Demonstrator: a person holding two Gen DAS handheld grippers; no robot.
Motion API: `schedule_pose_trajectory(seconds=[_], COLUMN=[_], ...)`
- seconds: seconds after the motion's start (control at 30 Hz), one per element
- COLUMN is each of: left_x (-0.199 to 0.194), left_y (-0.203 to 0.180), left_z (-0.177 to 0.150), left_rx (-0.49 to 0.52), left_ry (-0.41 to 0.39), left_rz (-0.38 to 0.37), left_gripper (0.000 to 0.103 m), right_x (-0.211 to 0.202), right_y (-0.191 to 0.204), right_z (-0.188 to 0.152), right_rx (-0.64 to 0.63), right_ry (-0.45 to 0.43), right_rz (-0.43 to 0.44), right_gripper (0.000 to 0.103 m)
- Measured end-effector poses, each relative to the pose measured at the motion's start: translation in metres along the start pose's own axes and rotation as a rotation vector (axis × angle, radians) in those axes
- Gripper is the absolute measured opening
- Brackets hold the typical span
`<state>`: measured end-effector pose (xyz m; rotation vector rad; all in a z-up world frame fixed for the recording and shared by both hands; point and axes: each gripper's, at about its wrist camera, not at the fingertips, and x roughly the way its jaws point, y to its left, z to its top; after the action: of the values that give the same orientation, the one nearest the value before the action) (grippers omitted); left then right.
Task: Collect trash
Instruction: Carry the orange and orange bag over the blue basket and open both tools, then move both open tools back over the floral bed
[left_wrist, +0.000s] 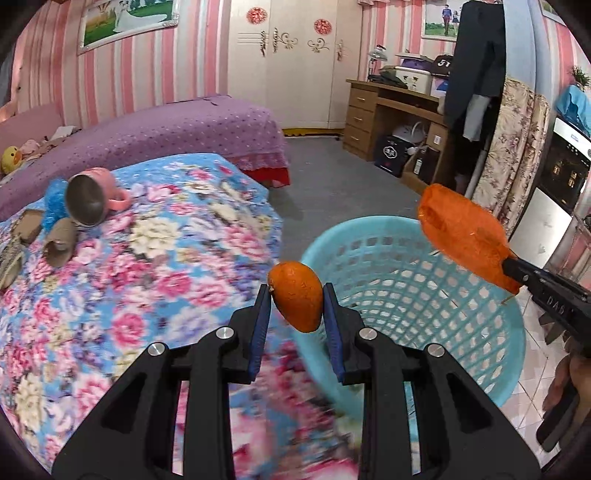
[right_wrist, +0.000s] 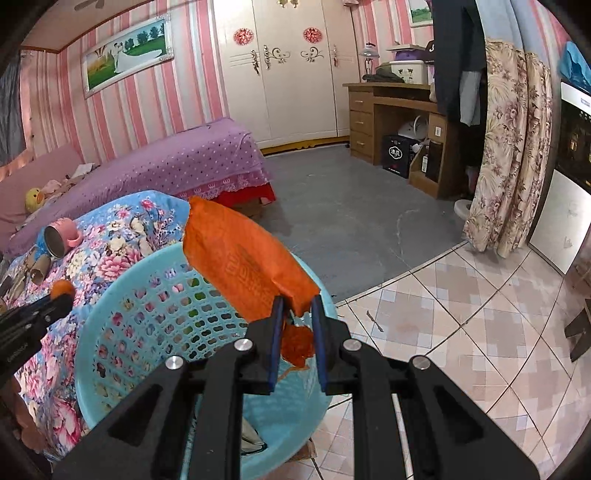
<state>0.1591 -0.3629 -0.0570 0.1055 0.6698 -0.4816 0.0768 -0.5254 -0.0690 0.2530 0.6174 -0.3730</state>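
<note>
My left gripper (left_wrist: 297, 291) is shut on an orange peel piece (left_wrist: 296, 295), held above the near-left rim of the light blue plastic basket (left_wrist: 424, 295). My right gripper (right_wrist: 297, 306) is shut on an orange plastic wrapper (right_wrist: 243, 266) and holds it over the basket (right_wrist: 147, 321). The wrapper also shows in the left wrist view (left_wrist: 461, 236), above the basket's right rim. Cardboard tubes (left_wrist: 61, 240) and a blue crumpled scrap (left_wrist: 55, 205) lie on the floral-covered surface (left_wrist: 166, 258) at the left.
A pink mug (left_wrist: 92, 201) lies on its side near the tubes. A purple bed (left_wrist: 166, 129) stands behind. A wooden desk (left_wrist: 391, 118), a floral curtain (right_wrist: 509, 158) and a tiled floor (right_wrist: 461, 314) are to the right.
</note>
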Motion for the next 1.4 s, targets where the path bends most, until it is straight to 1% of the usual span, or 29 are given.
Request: schedule_pose_trajectory(seconds=[0.13, 0.23, 0.3, 0.37, 0.4, 0.43, 0.47, 0.5, 0.53, 0.6, 0.73, 0.93, 0.97, 1.03, 1.07, 1.1, 1.17, 1.27, 1.33, 1.4], left_x=[0.006, 0.009, 0.01, 0.013, 0.014, 0.014, 0.013, 0.012, 0.011, 0.008, 0.0, -0.001, -0.001, -0.001, -0.002, -0.003, -0.006, -0.012, -0.016, -0.019], left_y=[-0.016, -0.028, -0.032, -0.034, -0.035, -0.034, -0.032, -0.03, -0.029, -0.023, -0.005, 0.021, 0.026, 0.033, 0.038, 0.039, 0.043, 0.048, 0.052, 0.056], left_z=[0.007, 0.011, 0.013, 0.014, 0.014, 0.014, 0.014, 0.015, 0.015, 0.016, 0.015, 0.012, 0.012, 0.01, 0.009, 0.009, 0.009, 0.009, 0.009, 0.008], left_rx=[0.012, 0.028, 0.033, 0.04, 0.042, 0.042, 0.039, 0.038, 0.038, 0.044, 0.037, -0.018, -0.03, -0.047, -0.053, -0.055, -0.056, -0.054, -0.055, -0.06], left_ry=[-0.002, 0.009, 0.01, 0.021, 0.027, 0.025, 0.016, 0.009, 0.003, -0.011, -0.035, -0.018, -0.012, -0.005, -0.005, -0.007, -0.015, -0.025, -0.031, -0.033], left_rz=[-0.022, -0.069, -0.07, -0.07, -0.071, -0.068, -0.054, -0.037, -0.021, 0.006, 0.039, 0.07, 0.076, 0.077, 0.081, 0.084, 0.091, 0.1, 0.105, 0.106], left_gripper=[0.027, 0.029, 0.03, 0.034, 0.042, 0.053, 0.057, 0.07, 0.077, 0.08, 0.092, 0.093, 0.093, 0.093, 0.093, 0.093, 0.093, 0.093, 0.093, 0.093], right_x=[0.004, 0.006, 0.005, 0.005, 0.005, 0.005, 0.006, 0.007, 0.007, 0.008, 0.009, 0.01, 0.01, 0.01, 0.009, 0.008, 0.006, 0.006, 0.007, 0.007], right_y=[-0.002, -0.004, -0.005, -0.006, -0.006, -0.005, -0.005, -0.004, -0.003, -0.003, -0.002, 0.007, 0.01, 0.014, 0.018, 0.019, 0.023, 0.028, 0.033, 0.037], right_z=[0.001, 0.0, 0.0, 0.0, -0.001, -0.001, -0.001, -0.001, -0.001, -0.002, -0.001, -0.001, -0.001, -0.001, -0.001, -0.001, 0.0, 0.001, 0.002, 0.003], right_rx=[-0.005, 0.0, 0.003, 0.008, 0.009, 0.009, 0.008, 0.006, 0.003, 0.002, -0.003, -0.022, -0.029, -0.046, -0.056, -0.059, -0.064, -0.069, -0.076, -0.08], right_ry=[0.008, 0.009, 0.01, 0.01, 0.01, 0.011, 0.012, 0.013, 0.015, 0.017, 0.021, 0.018, 0.018, 0.015, 0.006, -0.001, -0.007, -0.016, -0.018, -0.023], right_rz=[-0.002, -0.005, -0.006, -0.004, -0.003, -0.001, 0.001, 0.001, 0.0, 0.001, 0.001, 0.004, 0.005, -0.016, -0.03, -0.031, -0.032, -0.033, -0.031, -0.042], right_gripper=[0.016, 0.016, 0.016, 0.016, 0.016, 0.016, 0.016, 0.016, 0.016, 0.016, 0.016, 0.018, 0.02, 0.039, 0.061, 0.072, 0.073, 0.087, 0.089, 0.094])
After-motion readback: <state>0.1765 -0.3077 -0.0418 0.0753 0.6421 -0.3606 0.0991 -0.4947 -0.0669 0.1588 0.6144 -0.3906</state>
